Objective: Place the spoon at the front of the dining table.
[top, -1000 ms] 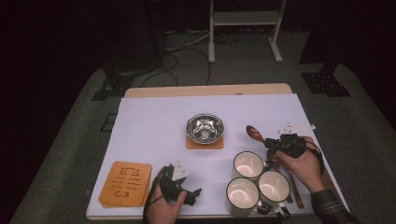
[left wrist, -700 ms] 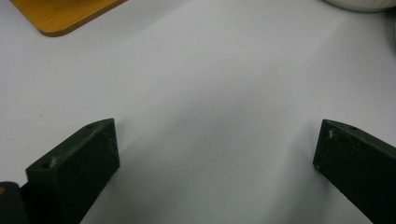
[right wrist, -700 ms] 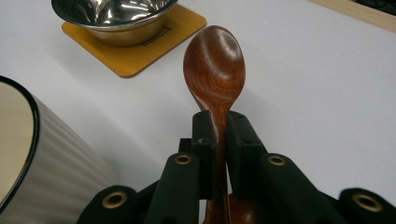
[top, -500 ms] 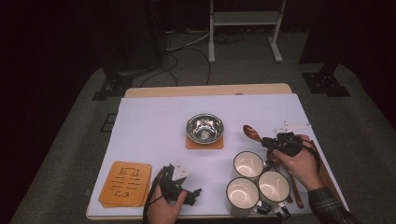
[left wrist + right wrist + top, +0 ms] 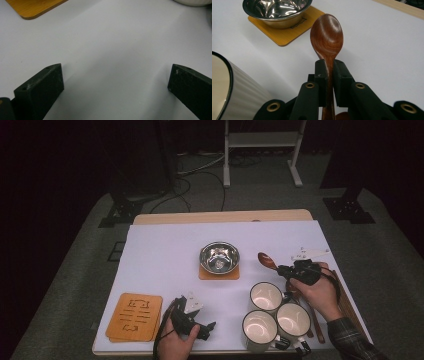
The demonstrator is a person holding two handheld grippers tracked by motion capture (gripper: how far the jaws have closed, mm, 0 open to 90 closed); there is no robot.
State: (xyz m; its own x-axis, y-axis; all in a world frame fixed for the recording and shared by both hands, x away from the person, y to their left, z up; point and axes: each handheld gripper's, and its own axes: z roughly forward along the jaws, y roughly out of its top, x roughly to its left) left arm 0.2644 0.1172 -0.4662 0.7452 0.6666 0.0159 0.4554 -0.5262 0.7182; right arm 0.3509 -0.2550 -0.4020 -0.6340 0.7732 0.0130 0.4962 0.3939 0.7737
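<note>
High view: right tool [image 5: 284, 269] sits right of the bowl [image 5: 219, 257], clamped on a wooden spoon [image 5: 266, 260], its head pointing toward the bowl and held off the tabletop [image 5: 160, 250]. The bowl stands on a small mat [image 5: 206, 273]. Three mugs [image 5: 266, 296] cluster in front and right of the bowl, just under the right hand [image 5: 320, 292]. More wooden utensils [image 5: 345, 302] lie right of the mugs, partly under the hand. Left tool [image 5: 206, 330] rests in front and left of the bowl at the near edge, with a larger mat [image 5: 135, 316] left of it.

Left gripper view: the left tool [image 5: 115, 82] has its jaws wide apart, nothing between them, white tabletop [image 5: 112, 45] beneath. A mat [image 5: 35, 7] corner shows top left, a mug [image 5: 192, 2] edge top right.

Right gripper view: right tool [image 5: 330, 72] has its jaws nearly closed, pinching the spoon [image 5: 327, 37] neck just below the head, which stands up past the tips. The bowl [image 5: 275, 10] on its mat [image 5: 287, 32] is ahead and left of the spoon, apart from it. A mug [image 5: 234, 90] wall is left of the jaws.
</note>
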